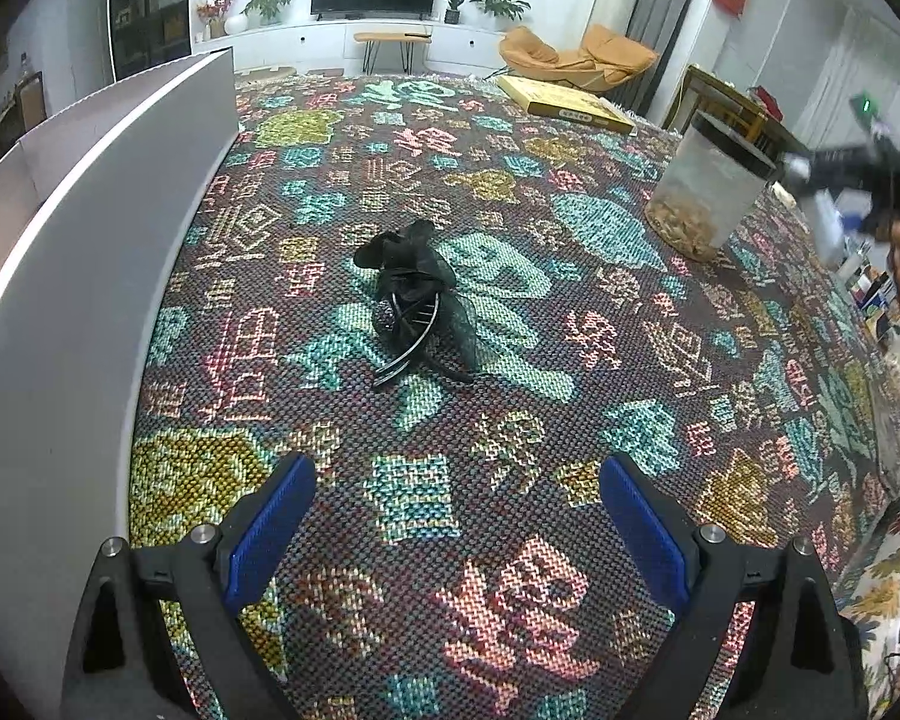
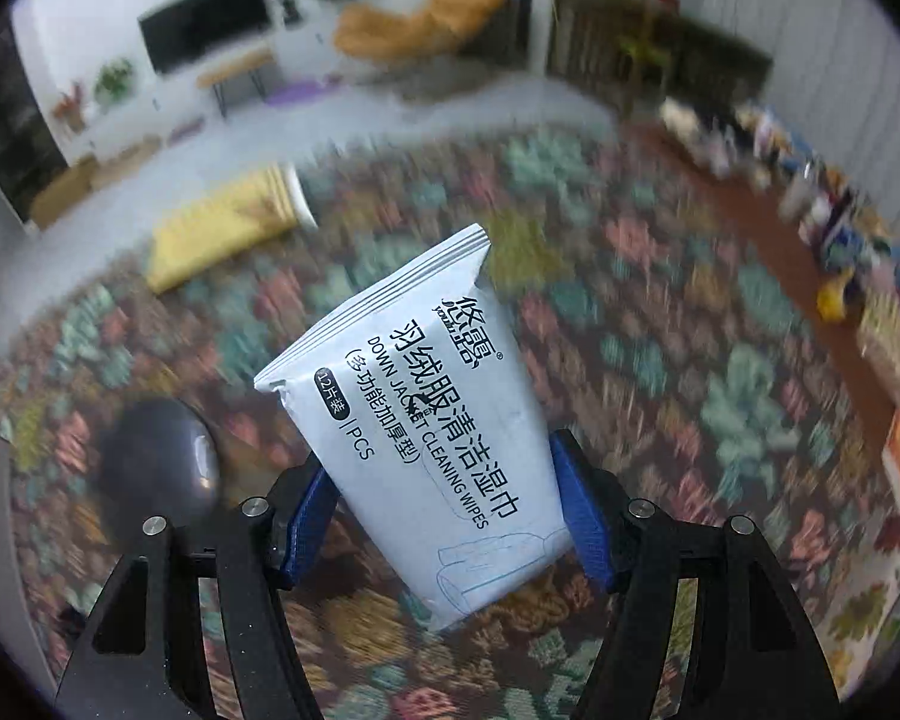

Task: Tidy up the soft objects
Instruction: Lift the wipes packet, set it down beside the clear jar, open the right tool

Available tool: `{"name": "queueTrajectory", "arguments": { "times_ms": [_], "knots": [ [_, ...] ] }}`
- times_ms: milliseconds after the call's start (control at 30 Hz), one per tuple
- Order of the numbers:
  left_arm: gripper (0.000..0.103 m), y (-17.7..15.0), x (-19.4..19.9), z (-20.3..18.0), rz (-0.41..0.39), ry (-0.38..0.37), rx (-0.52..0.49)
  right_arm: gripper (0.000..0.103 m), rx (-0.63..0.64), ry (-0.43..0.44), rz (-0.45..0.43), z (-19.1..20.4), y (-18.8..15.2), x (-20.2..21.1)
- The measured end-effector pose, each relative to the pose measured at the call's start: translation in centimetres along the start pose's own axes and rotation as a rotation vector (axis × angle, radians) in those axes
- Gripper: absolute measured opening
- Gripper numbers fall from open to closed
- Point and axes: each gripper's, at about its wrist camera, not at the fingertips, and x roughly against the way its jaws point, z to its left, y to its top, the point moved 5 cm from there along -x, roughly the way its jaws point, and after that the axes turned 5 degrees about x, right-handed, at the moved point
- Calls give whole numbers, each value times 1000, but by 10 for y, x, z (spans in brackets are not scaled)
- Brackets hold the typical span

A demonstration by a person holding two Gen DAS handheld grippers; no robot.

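A black mesh pouch with a hair clip [image 1: 414, 300] lies on the patterned cloth in the middle of the left wrist view. Nearer the camera, my left gripper [image 1: 456, 516] stands open above bare cloth, nothing between its blue pads. In the right wrist view my right gripper [image 2: 444, 510] is shut on a white pack of cleaning wipes [image 2: 414, 414], held tilted above the cloth with its sealed end pointing away. The surroundings there are blurred. My right gripper's body [image 1: 870, 180], with a hand on it, shows at the right edge of the left wrist view.
A white box wall [image 1: 108, 222] runs along the left. A clear jar with a black lid [image 1: 708, 186] stands at the right, seen from above as a dark lid [image 2: 162, 456]. A yellow flat box [image 1: 564, 102] lies at the far edge. Assorted goods [image 2: 840, 228] crowd the right side.
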Motion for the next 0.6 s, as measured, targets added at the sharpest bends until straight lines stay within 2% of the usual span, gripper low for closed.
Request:
{"name": "queueTrajectory", "arguments": {
  "times_ms": [100, 167, 267, 333, 433, 600],
  "knots": [
    [95, -3, -2, -2, 10, 9, -10, 74, -34, 86, 28, -1, -17, -32],
    [95, -5, -3, -3, 13, 13, -20, 80, -39, 109, 38, 3, -28, -44],
    [95, -8, -7, -1, 14, 29, -37, 80, -46, 114, -24, -4, -41, -52],
    [95, -8, -9, 1, 11, 35, -35, 83, -52, 128, -117, -9, -49, -34],
    [95, -7, -12, 4, 3, 27, -29, 84, -57, 125, -184, -15, -67, -15],
    [95, -12, -21, 3, -15, 44, -54, 84, -94, 78, -200, -35, -130, -15]
  ]
}}
